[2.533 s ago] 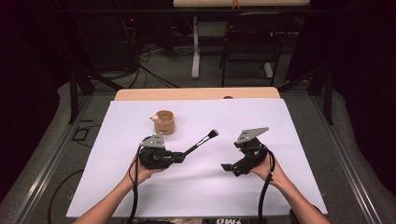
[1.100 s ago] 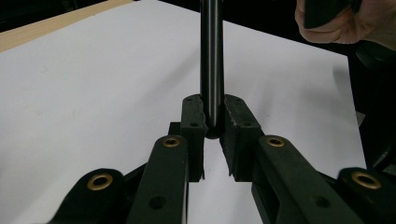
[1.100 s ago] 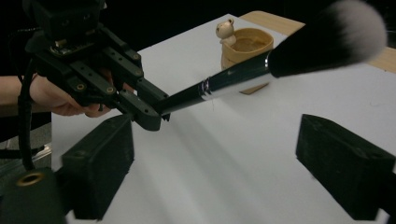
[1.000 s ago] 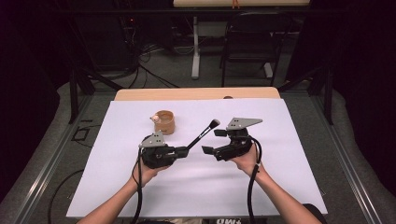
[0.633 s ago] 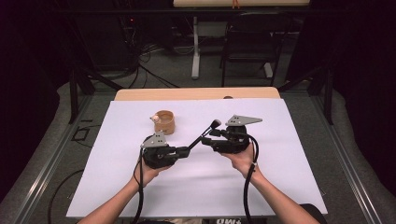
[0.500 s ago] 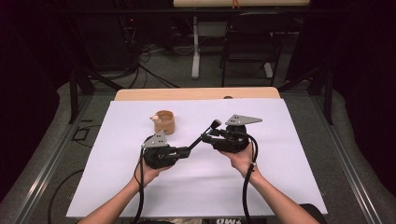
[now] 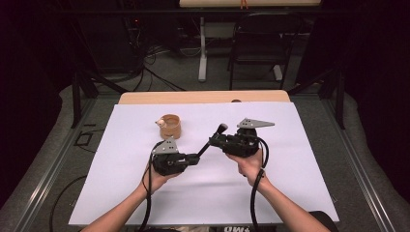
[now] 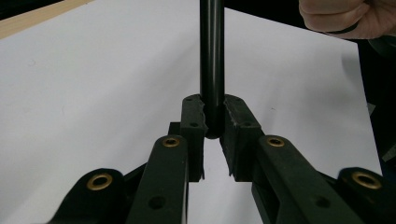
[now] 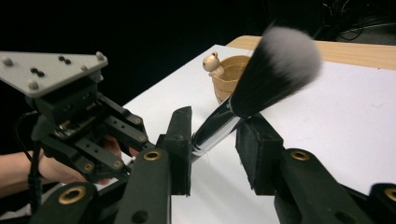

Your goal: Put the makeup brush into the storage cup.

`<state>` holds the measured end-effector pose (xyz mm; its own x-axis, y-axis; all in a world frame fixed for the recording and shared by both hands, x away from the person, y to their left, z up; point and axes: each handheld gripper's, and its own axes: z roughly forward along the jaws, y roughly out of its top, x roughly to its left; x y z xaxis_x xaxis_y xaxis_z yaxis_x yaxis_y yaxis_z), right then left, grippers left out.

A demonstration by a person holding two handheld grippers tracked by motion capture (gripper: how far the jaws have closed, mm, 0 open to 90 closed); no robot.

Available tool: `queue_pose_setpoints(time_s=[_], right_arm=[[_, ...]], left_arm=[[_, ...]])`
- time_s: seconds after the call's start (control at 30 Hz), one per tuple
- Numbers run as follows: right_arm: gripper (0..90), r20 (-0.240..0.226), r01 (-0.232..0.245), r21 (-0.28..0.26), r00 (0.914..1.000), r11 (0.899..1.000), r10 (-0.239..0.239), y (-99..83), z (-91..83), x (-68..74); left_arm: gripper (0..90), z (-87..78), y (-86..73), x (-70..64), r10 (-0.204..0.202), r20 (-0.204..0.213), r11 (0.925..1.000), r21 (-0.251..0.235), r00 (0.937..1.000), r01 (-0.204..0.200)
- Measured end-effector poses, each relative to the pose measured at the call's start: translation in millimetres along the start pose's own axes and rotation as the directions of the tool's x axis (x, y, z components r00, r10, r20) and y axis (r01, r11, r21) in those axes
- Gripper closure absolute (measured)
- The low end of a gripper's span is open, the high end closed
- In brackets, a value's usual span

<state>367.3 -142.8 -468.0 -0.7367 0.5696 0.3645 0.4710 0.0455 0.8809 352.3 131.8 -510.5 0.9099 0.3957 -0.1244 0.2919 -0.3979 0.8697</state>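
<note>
Right gripper (image 7: 216, 140) now around brush (image 7: 211, 143), handle end hidden in fingers.

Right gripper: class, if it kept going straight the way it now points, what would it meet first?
The right gripper would first meet the makeup brush, whose silver collar already lies between its open jaws. Beyond that stands the left gripper; depth is uncertain.

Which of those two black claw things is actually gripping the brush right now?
The left gripper: its jaws are clamped on the end of the brush handle. The right gripper has its jaws open either side of the silver collar, with a gap showing.
</note>
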Motion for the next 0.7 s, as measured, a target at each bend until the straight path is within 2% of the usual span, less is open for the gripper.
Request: queue_pose_setpoints(time_s=[0.23, 0.5, 0.6, 0.67, 0.7], right_arm=[[71.7, -0.040, -0.063, -0.022, 0.9973, 0.998, 0.062, -0.9, 4.3, -3.7], [77.1, -0.092, -0.074, -0.013, 0.9931, 0.997, 0.073, -1.6, 6.0, -0.6], [77.4, -0.111, -0.061, -0.009, 0.9920, 0.998, 0.059, -0.9, 6.4, 2.4], [77.4, -0.118, -0.054, -0.006, 0.9916, 0.999, 0.052, -0.3, 6.3, 3.2], [77.5, -0.117, -0.042, -0.004, 0.9923, 0.999, 0.041, 0.7, 5.8, 4.9]], left_arm=[[79.3, 8.2, -0.4, -3.2, 0.002, -0.007, 0.9998, 0.021, 1.0000, -0.002], [78.3, 13.8, -1.0, -5.9, 0.015, -0.009, 0.9986, 0.050, 0.9998, -0.015], [64.1, 15.1, 0.4, -7.7, 0.026, -0.008, 0.9970, 0.074, 0.9996, -0.025], [54.3, 15.9, 0.3, -8.1, 0.020, 0.003, 0.9974, 0.070, 0.9998, -0.020], [54.3, 16.2, 0.7, -9.2, 0.020, -0.005, 0.9973, 0.071, 0.9998, -0.020]])
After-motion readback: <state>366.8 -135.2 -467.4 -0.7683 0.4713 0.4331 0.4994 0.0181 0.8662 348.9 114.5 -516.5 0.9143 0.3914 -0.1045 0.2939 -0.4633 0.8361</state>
